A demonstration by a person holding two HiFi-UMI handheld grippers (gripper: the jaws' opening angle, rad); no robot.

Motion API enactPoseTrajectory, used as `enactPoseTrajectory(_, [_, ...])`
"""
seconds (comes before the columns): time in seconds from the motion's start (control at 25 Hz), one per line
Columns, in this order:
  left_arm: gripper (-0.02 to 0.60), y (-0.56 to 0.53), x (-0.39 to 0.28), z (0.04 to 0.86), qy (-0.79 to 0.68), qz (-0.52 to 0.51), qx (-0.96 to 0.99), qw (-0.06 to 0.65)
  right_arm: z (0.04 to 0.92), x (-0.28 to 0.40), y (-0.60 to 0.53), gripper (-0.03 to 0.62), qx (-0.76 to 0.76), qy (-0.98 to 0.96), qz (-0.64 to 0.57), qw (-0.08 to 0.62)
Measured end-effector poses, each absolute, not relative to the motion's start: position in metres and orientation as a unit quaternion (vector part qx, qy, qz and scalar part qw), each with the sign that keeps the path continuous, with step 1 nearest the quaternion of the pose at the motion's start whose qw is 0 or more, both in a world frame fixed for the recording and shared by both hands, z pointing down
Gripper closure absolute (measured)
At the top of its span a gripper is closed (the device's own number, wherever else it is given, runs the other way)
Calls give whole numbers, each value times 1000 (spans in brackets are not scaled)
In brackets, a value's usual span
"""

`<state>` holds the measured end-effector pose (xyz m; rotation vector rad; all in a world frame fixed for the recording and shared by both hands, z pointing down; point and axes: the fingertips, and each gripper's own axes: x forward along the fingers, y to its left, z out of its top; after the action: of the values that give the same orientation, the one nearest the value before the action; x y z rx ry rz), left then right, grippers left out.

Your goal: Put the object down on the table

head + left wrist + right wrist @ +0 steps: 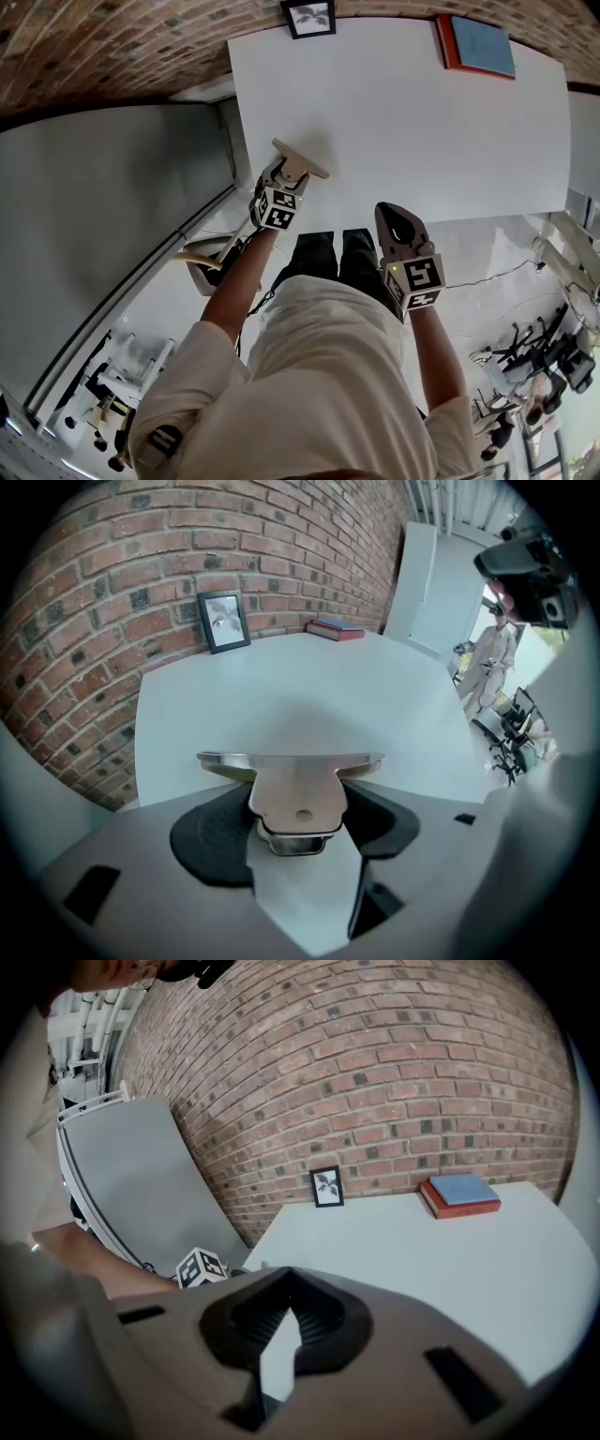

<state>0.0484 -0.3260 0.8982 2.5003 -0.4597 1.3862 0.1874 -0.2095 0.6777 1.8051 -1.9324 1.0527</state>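
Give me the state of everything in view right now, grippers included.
left gripper: shut on the metal tool's handle.
metal tool: held, blade about level, apparently just above the table, not yet set down.
right gripper: shut, empty.
picture frame: standing upright at the table's far edge.
book: closed, lying flat on the table.

Left forearm [236, 286] stretched toward one o'clock, left gripper [289, 172] tipped steeply down, jaws clamped on the handle of the metal scraper [301, 158]. Right gripper [394, 214] sits at its five o'clock, aiming eleven, jaws closed together on nothing.
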Motion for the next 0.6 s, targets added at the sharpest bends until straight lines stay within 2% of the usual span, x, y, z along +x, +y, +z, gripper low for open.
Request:
enactPoseTrajectory(0.2, [250,-323,52,898,-167,471,855,140,675,193,-206,591,624,-678,359,148])
enactPoseTrajectory(0.6, [250,-306,41,846,-211,447,857,144,647,189,-192,591,600,-713,329,155])
